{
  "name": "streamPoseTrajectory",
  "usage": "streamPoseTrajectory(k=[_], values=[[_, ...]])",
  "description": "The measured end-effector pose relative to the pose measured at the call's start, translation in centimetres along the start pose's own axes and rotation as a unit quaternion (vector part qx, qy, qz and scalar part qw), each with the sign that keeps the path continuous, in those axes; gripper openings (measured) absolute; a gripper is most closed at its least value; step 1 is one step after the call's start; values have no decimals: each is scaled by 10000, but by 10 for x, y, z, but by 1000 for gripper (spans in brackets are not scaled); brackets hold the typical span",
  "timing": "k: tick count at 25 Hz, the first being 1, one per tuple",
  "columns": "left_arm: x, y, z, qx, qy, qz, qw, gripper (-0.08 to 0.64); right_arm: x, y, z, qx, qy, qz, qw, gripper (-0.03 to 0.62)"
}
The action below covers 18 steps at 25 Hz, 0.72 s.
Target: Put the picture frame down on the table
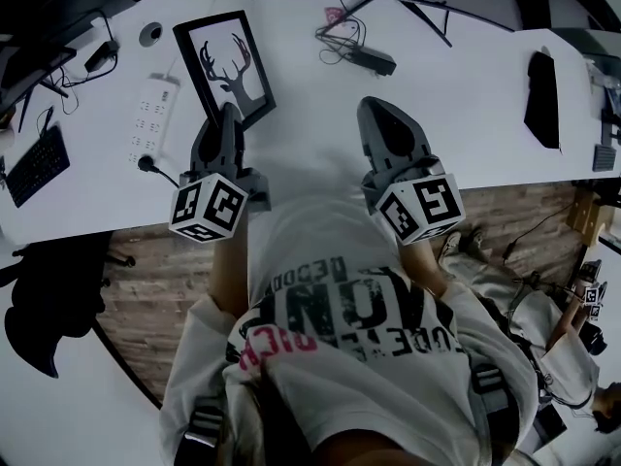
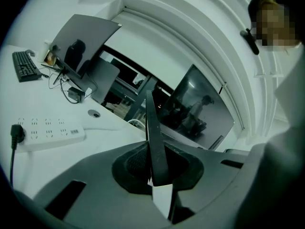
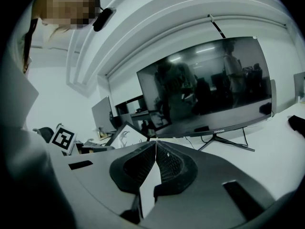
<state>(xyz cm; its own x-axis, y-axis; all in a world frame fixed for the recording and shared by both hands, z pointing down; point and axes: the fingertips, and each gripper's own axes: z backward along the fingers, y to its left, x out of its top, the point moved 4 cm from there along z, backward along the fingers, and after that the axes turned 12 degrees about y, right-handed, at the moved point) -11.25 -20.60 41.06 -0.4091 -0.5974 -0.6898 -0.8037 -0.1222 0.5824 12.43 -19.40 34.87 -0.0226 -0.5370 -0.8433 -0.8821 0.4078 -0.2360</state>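
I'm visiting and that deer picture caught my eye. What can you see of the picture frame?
The picture frame is a thin black rectangle around a white sheet showing a black deer head with antlers. The material is hard to tell. The left gripper pinches its near edge, which stands edge-on between the pads in the left gripper view. It is tilted above the white table, beside a power strip. Whether its far edge touches the table is unclear.

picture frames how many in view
1: the deer-print picture frame, its lower edge clamped in the left gripper over the table's left part. None seen elsewhere, though others may be hidden.
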Motion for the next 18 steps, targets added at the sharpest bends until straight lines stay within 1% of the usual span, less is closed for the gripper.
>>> streamPoseTrajectory(k=[11, 18], values=[[-34, 14, -42, 66, 583, 408, 9974, 30, -7, -8, -11, -37, 241, -96, 9997, 2], [-45, 15, -51, 39, 774, 510, 9957, 31, -11, -13, -11, -113, 274, -162, 9994, 2]])
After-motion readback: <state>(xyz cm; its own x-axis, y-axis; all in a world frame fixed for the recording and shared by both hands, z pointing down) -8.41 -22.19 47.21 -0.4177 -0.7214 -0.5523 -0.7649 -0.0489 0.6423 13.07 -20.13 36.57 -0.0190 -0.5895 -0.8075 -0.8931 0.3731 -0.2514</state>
